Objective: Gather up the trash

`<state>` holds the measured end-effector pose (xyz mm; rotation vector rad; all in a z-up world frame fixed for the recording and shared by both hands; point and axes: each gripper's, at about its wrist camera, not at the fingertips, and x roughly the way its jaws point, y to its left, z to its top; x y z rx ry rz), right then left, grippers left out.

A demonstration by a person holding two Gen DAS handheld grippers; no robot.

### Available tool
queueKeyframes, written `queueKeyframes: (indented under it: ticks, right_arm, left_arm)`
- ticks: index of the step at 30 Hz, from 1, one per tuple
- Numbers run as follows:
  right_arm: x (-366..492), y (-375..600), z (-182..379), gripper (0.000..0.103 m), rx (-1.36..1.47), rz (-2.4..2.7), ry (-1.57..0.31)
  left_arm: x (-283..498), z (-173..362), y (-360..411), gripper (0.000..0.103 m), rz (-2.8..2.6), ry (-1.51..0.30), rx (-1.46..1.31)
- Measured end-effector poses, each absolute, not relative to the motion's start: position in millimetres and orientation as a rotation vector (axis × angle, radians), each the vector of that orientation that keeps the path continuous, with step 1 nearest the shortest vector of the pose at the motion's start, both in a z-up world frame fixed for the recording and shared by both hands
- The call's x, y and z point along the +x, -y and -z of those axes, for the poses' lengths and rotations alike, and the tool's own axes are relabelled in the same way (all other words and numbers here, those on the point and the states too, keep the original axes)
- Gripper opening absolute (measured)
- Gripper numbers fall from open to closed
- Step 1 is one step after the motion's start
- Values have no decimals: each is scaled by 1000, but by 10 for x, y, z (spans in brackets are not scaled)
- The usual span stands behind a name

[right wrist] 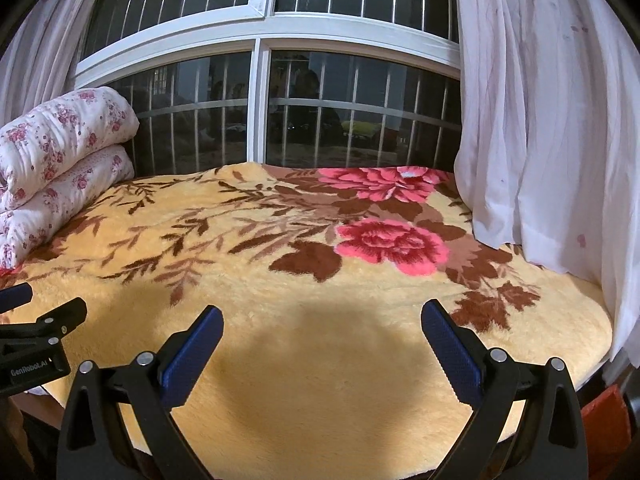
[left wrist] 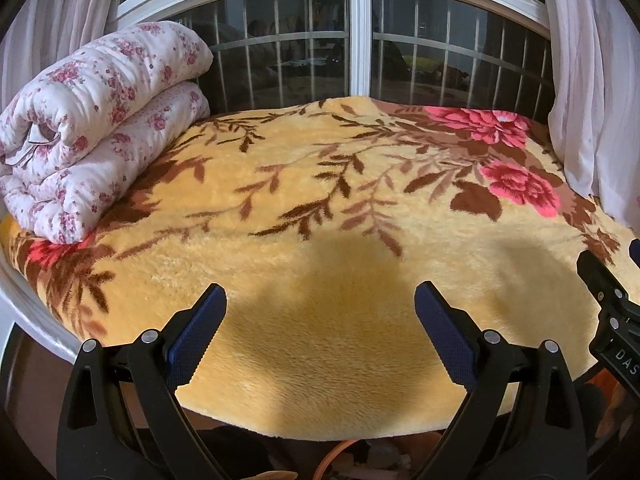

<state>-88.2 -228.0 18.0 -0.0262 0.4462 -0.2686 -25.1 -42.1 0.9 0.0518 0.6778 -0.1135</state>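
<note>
Here both claws, left claw (left wrist: pixel 320 300) and right claw (right wrist: pixel 322 322), gape wide above the blanket (left wrist: pixel 320 184)

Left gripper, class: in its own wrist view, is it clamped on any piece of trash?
No. The left gripper is wide open, with only the bare yellow floral blanket showing between its fingers.

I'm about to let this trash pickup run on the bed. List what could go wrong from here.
1. No trash shows on the blanket; both open grippers, left gripper and right gripper, might close on plush pile instead.
2. The two grippers sit close side by side, so a sideways sweep could knock them together.
3. The curtain drapes onto the bed's right edge and could snag the right gripper.
</note>
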Motion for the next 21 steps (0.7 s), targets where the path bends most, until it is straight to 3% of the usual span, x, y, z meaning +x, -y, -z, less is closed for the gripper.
queueKeyframes:
  ticks: [21]
  right_arm:
    - [-890,2306,-158,98,-23,270,-450]
  left_arm:
    - [-246,1,415,93,119,-677,50]
